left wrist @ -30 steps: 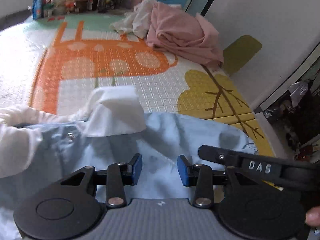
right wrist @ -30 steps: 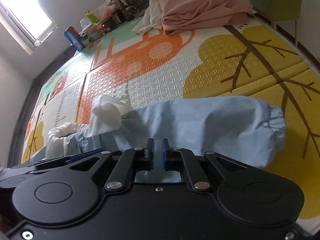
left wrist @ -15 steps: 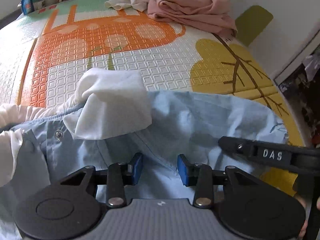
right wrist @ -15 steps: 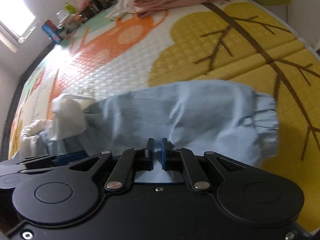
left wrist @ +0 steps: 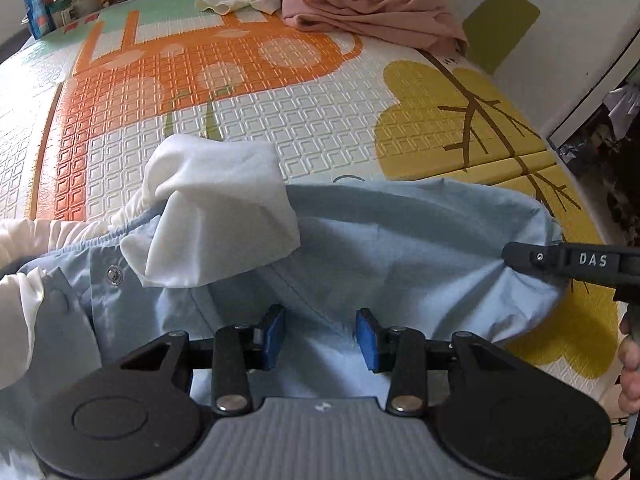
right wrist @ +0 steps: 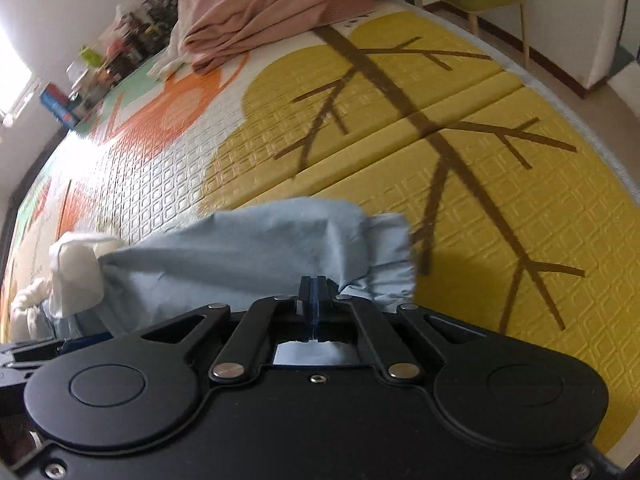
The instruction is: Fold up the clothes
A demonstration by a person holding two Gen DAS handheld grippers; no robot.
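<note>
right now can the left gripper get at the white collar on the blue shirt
Probably yes. The left gripper is open over the blue shirt, and the white collar lies just ahead to its left with nothing between. The right gripper pinches fabric off to the right.

Left wrist view looks down close over the blue garment (left wrist: 400,248) on the play mat (left wrist: 320,120); right wrist view skims low across it. Both share the pink clothes pile (right wrist: 272,4) at the far end.
</note>
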